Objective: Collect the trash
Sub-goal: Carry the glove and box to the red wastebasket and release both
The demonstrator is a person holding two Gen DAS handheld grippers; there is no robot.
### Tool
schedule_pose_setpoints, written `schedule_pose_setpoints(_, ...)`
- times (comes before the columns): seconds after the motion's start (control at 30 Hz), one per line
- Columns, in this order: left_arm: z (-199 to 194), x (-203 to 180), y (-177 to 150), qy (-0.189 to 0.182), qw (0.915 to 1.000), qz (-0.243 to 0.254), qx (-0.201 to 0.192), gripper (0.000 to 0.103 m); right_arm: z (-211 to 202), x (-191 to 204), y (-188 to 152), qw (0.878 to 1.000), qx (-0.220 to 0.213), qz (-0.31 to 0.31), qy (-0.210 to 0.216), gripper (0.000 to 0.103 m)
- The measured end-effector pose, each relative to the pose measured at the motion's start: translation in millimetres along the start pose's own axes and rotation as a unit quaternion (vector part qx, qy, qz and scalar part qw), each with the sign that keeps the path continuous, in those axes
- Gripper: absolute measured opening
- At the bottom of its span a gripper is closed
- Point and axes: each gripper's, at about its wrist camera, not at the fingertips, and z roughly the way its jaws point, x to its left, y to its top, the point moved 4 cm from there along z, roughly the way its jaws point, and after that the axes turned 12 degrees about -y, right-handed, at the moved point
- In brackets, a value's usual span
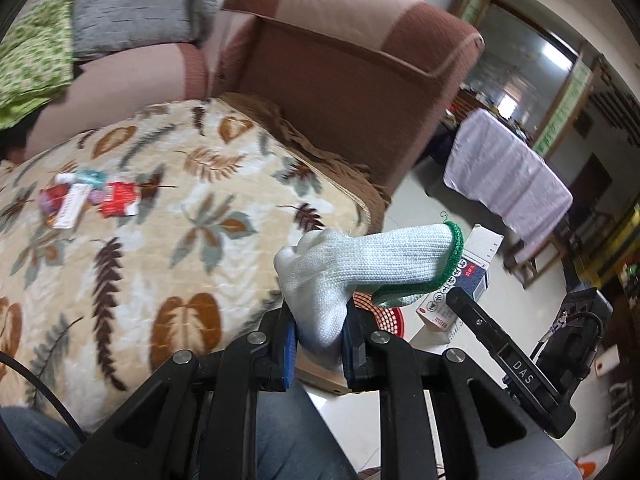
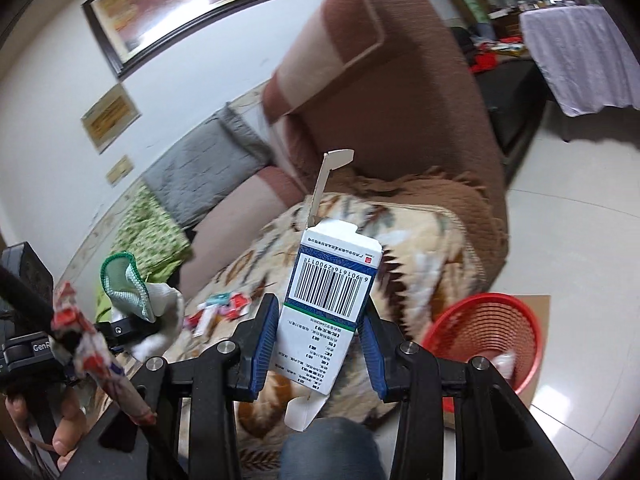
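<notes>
My left gripper (image 1: 318, 344) is shut on a white knitted glove (image 1: 360, 268) with a green cuff, held above the edge of the leaf-patterned blanket (image 1: 140, 248). The same glove (image 2: 136, 288) shows at the left of the right wrist view. My right gripper (image 2: 318, 344) is shut on a white and blue cardboard box (image 2: 328, 292) with a barcode, its top flap open. That box (image 1: 472, 276) also appears behind the glove in the left wrist view. A red basket (image 2: 484, 332) stands on the floor at lower right. Red and white wrappers (image 1: 88, 198) lie on the blanket.
A brown sofa armrest (image 1: 352, 92) rises behind the blanket. Grey (image 1: 136, 12) and green (image 1: 32, 60) cushions lie farther back. A table with a white cloth (image 1: 508, 176) stands across the tiled floor. A person's knee in jeans (image 2: 332, 448) is below the grippers. A crumpled wrapper (image 2: 92, 348) hangs at left.
</notes>
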Motion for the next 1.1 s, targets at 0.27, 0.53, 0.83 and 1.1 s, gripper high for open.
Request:
schedule_pose_setpoints(0.27,64,-18,2,-0.013,0.9986,0.019,0.047,0.017,20,-40,-1,0.999,0.016,0.028,-0.039,0.043)
schedule_pose_setpoints(0.53,127,-17,-3,-0.027,0.9944,0.007,0.102,0.017,49,-82,-12,0.994,0.048,0.063,-0.073,0.043)
schedule_pose_setpoints(0.83,187,-17,-9,-0.029,0.9888,-0.001,0.147,0.017,69,-108,-20,0.989,0.067,0.077,-0.107,0.044)
schedule_pose_setpoints(1.1,232,-18,-19,-0.042,0.9833,-0.007,0.177,0.017,82,-128,-26,0.984,0.082,0.085,-0.135,0.045)
